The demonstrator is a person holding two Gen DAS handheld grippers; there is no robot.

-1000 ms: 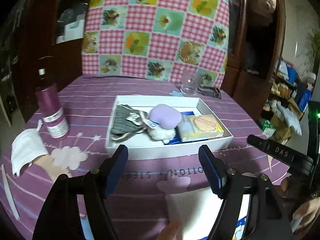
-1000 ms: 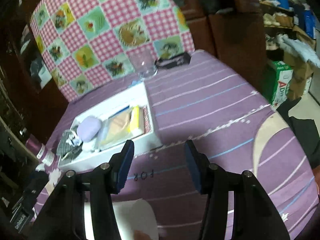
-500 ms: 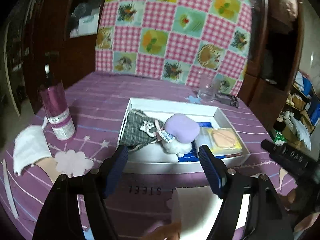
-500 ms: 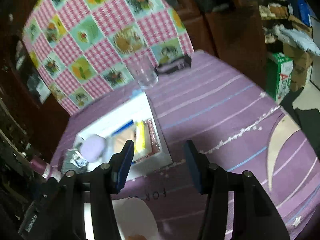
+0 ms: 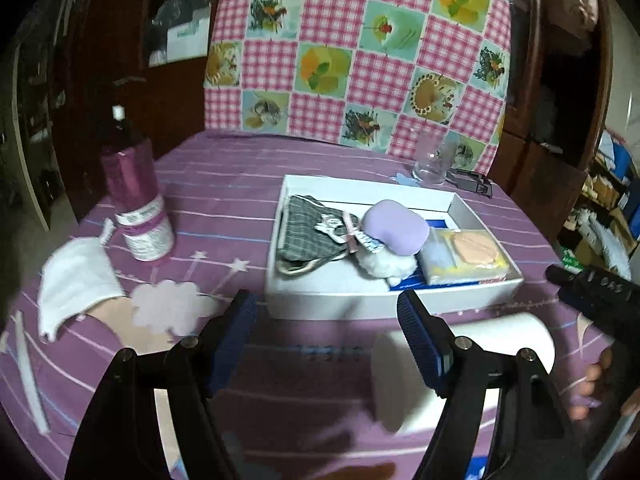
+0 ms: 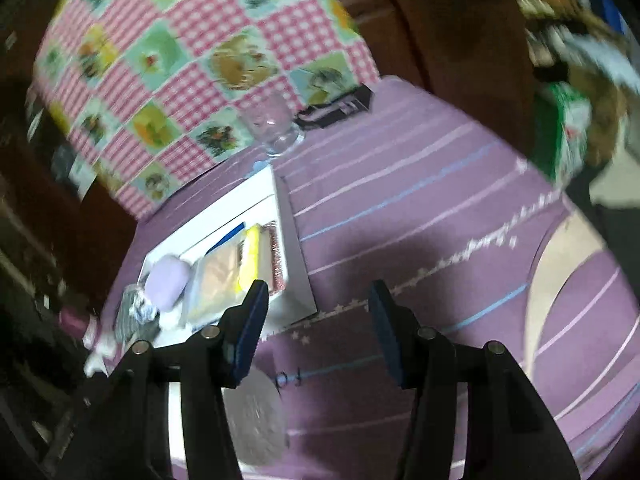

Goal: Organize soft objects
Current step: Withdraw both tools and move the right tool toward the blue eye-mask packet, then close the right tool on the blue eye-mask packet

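Holding four soft items, one white box [image 5: 460, 200]

The right wrist view is motion-smeared; the white paper roll [image 5: 472, 364] is partly hidden behind the left gripper's [image 5: 324, 334] finger (lower end cropped).

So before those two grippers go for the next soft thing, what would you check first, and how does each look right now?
1. Left gripper open and empty: ok, nothing between its pads.
2. Right gripper open and empty: ok, only tablecloth between its pads.
3. White box has spare room: ok, bare floor shows along its near edge.
4. Items already in it settled: ok, the grey pouch, purple plush and packet lie inside the walls.
5. Soft things left outside: not ok, a white cloth lies beside the pink bottle.
6. Right wrist view sharp enough to aim: not ok, blurred.
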